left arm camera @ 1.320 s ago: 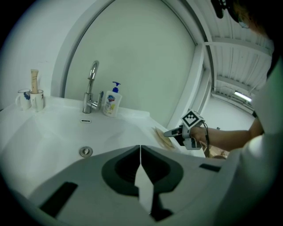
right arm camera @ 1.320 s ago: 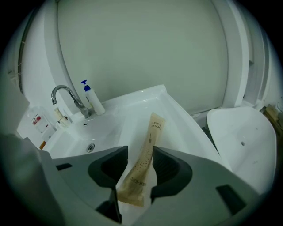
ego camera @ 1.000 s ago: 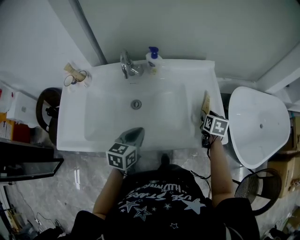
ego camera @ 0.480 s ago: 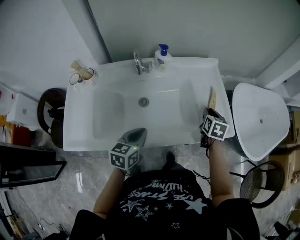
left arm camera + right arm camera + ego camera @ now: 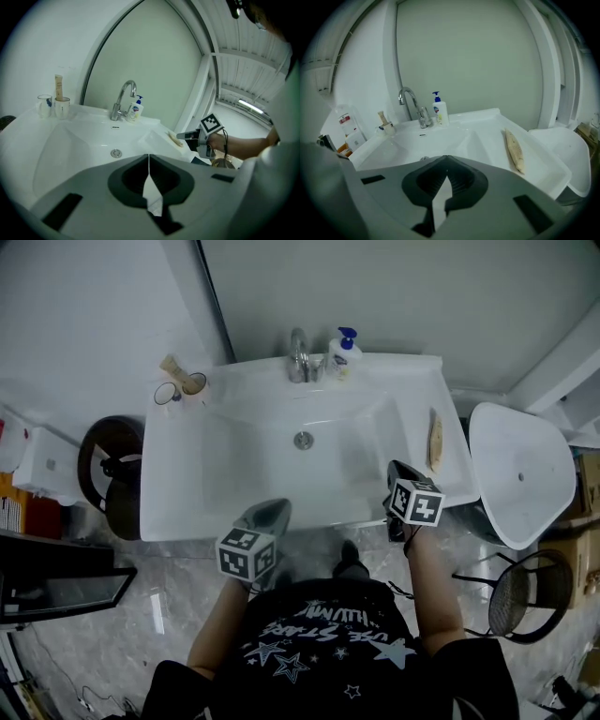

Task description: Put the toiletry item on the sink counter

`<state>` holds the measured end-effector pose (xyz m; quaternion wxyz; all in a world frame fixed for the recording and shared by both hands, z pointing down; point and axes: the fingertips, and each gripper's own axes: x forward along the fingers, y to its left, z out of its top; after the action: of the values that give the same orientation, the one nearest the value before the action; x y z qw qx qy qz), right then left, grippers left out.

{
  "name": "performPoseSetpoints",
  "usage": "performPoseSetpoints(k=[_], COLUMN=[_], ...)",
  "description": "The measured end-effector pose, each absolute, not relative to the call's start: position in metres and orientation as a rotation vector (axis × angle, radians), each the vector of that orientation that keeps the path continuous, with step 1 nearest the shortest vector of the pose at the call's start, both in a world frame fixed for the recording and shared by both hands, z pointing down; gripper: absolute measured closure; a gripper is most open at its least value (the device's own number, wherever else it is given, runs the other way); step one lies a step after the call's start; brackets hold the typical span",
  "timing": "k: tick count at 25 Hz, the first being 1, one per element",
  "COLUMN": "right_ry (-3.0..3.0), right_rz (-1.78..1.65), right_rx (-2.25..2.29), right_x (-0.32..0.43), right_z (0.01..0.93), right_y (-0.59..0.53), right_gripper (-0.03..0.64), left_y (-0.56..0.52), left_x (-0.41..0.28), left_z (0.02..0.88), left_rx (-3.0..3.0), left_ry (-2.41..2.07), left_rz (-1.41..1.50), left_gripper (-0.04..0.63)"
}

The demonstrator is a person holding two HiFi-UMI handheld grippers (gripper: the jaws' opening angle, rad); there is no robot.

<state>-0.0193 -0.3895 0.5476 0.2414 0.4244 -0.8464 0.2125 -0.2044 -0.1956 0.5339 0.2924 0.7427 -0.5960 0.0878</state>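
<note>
The toiletry item (image 5: 435, 439), a long tan piece, lies flat on the right side of the white sink counter (image 5: 178, 493), and also shows in the right gripper view (image 5: 514, 150) and the left gripper view (image 5: 176, 138). My right gripper (image 5: 397, 469) hovers just short of it, near the counter's front right corner, shut and empty (image 5: 446, 173). My left gripper (image 5: 274, 510) hangs over the front edge of the basin, jaws shut with nothing between them (image 5: 149, 157).
A faucet (image 5: 300, 367) and a blue-topped soap pump bottle (image 5: 344, 354) stand at the back of the sink. Cups holding a brush (image 5: 180, 385) sit at the back left corner. A white toilet (image 5: 520, 474) is to the right, a dark bin (image 5: 108, 474) to the left.
My right gripper has drawn back from the tan item toward the person and its jaws have gone from open to shut; the item stays on the counter. The left gripper has hardly moved.
</note>
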Motion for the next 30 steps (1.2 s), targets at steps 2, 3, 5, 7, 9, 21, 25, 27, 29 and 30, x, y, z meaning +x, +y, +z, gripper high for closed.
performPoseSetpoints(k=[2,3,5,7,9,21,25,27,29,30], right_ry=[-2.327,-2.332,-2.351,-2.374,-2.379,-2.302,-2.288,-2.294,-2.302,-2.306], right_rz=[0.564,0.557,0.555,0.560,0.566,0.669,0.701,0.716,0.727,0.731], right_rx=[1.139,1.131,1.122,1.118,1.123,1.188,1.210,1.207,1.196,1.189], right_x=[-0.032,-0.038,-0.050,-0.060,-0.068,-0.059,-0.053,-0.053,-0.055,-0.057], right_z=[0.547,0.546,0.545,0.543,0.544,0.562,0.568,0.569,0.572,0.573], right_y=[-0.376,-0.369,-0.356,-0.343,-0.329,-0.237,-0.222,-0.216,-0.212,-0.210], right_gripper=[0.603,0.603,0.603,0.603,0.603,0.603,0.603,0.603,0.603,0.603], left_y=[-0.187,-0.183,-0.174,-0.165,-0.156,-0.113,-0.111,-0.110,-0.108,-0.106], left_x=[-0.212,-0.215,-0.222,-0.230,-0.240,-0.256,-0.255,-0.252,-0.248,-0.246], left_z=[0.534,0.534,0.533,0.533,0.534,0.551,0.555,0.553,0.551,0.551], left_rx=[1.985,1.988,2.001,2.015,2.023,2.064,2.074,2.080,2.087,2.089], left_ry=[-1.585,-1.582,-1.573,-1.562,-1.552,-1.400,-1.380,-1.380,-1.380,-1.379], left_rz=[0.228,0.225,0.223,0.232,0.240,0.262,0.281,0.284,0.287,0.290], left_gripper=[0.575,0.575,0.575,0.575,0.575,0.575,0.575,0.575,0.575,0.575])
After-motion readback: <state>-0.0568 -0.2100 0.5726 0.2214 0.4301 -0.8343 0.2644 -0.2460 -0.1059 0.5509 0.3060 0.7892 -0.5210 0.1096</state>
